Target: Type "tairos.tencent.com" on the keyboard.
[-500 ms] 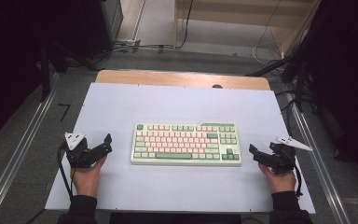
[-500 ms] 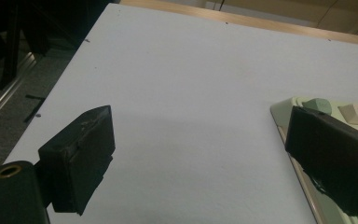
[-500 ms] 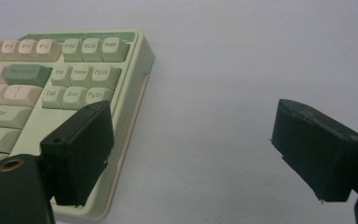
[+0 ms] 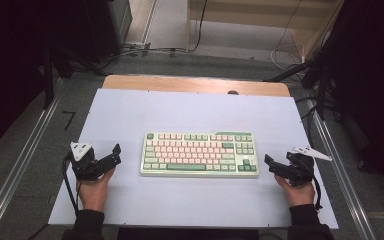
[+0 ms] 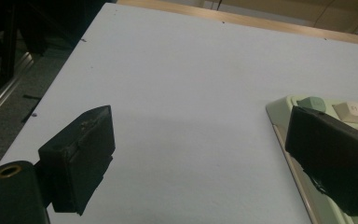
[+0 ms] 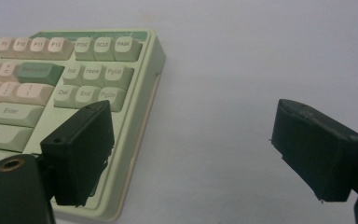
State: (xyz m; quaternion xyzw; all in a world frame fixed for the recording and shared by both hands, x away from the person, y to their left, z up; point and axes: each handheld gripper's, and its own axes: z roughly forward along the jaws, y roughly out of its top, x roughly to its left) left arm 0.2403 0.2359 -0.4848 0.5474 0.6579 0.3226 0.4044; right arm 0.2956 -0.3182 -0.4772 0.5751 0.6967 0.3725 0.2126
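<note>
A pale green keyboard [image 4: 200, 154] with pink and green keys lies flat in the middle of the white table top [image 4: 190, 110]. My left gripper [image 4: 114, 154] is held just off the keyboard's left end, open, jaws empty. In the left gripper view the left gripper [image 5: 205, 154] spans bare table, and the keyboard's corner [image 5: 307, 105] peeks from behind the right jaw. My right gripper [image 4: 270, 164] is held just off the keyboard's right end, open and empty. In the right gripper view the right gripper [image 6: 200, 149] frames the keyboard's right edge [image 6: 142, 112].
A wooden strip [image 4: 195, 84] runs along the table's far edge. Metal rails [image 4: 22, 160] flank the table on both sides, the right rail [image 4: 345, 180] close to my right hand. Cables [image 4: 290, 50] lie on the floor beyond.
</note>
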